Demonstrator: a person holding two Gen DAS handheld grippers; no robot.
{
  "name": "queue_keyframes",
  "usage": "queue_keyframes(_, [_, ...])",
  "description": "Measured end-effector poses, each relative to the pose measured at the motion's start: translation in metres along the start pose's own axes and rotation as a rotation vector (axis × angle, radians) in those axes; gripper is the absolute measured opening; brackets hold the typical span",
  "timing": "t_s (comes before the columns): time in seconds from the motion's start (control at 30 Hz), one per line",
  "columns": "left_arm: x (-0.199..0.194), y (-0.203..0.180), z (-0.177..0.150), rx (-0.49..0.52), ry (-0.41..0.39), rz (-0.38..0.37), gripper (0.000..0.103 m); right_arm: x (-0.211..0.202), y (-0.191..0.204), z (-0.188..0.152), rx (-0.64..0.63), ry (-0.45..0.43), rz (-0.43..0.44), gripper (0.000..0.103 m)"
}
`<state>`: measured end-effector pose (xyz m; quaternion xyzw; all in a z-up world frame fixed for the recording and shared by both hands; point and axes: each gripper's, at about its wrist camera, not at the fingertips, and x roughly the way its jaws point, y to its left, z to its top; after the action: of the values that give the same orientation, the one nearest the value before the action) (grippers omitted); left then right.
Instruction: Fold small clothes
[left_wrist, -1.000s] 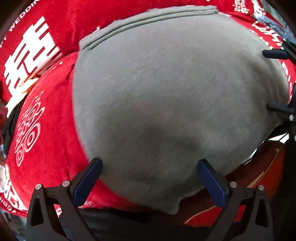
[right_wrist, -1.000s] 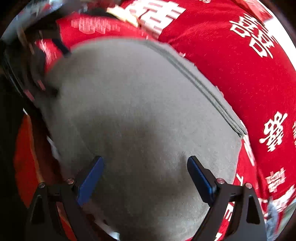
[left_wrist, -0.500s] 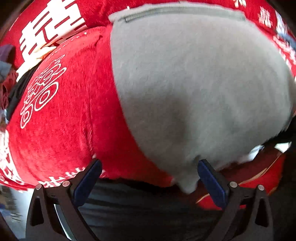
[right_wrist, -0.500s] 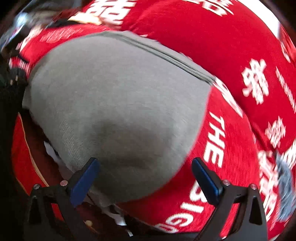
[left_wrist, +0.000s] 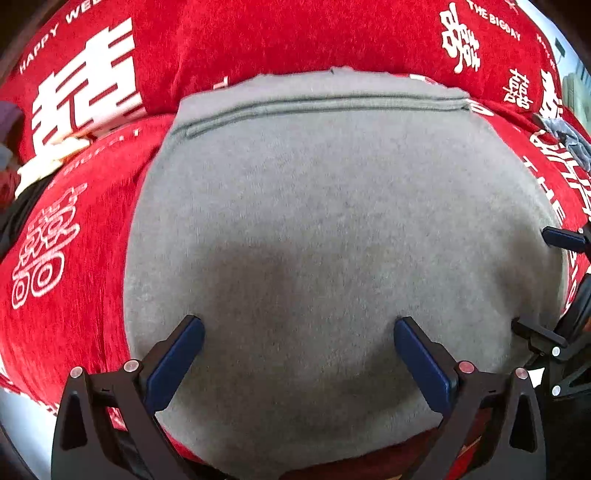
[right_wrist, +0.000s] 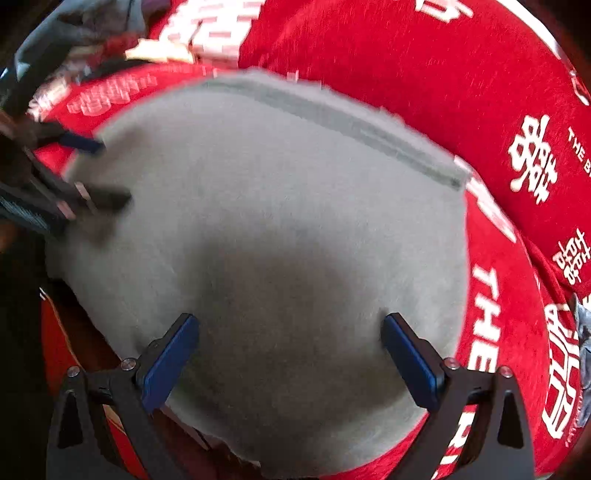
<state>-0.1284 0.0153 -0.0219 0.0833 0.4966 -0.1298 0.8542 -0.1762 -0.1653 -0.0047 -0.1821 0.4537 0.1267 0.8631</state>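
A grey folded garment (left_wrist: 332, 229) lies flat on the red cloth (left_wrist: 74, 280), its stitched hem along the far edge. My left gripper (left_wrist: 298, 325) hovers open over its near half, with nothing between the blue pads. My right gripper (right_wrist: 290, 321) is also wide open above the same grey garment (right_wrist: 266, 206), empty. Each gripper shows in the other's view: the right gripper (left_wrist: 550, 286) at the garment's right edge, the left gripper (right_wrist: 98, 170) at its left edge, blurred. Both point steeply down at the cloth.
The red cloth (right_wrist: 406, 55) carries white characters and lettering. A blue-grey piece of clothing (left_wrist: 567, 136) lies at the right. A heap of other clothes (right_wrist: 74, 26) sits at the far left. The cloth's near edge drops to a dark, orange-trimmed area (right_wrist: 55, 343).
Half a second ago both grippers sat out over the garment's side edges; now each is back over the grey fabric. The garment itself has stayed flat. The right jaws widened slightly.
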Motion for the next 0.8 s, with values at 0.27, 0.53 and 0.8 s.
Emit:
queue_keyframes(0.27, [-0.003,0.0,-0.004,0.003,0.0,0.0,0.103,-0.009,-0.001,-0.022,-0.051,0.066,-0.033,0.101])
queue_keyframes(0.53, [-0.004,0.008,-0.006,-0.004,0.041,-0.003,0.103,-0.02,-0.015,-0.038,0.013,0.14,-0.076,0.101])
queue_keyframes(0.8, [-0.008,0.071,-0.032,-0.257,0.113,-0.03,0.103,-0.024,-0.053,-0.056,0.256,0.187,0.112,0.096])
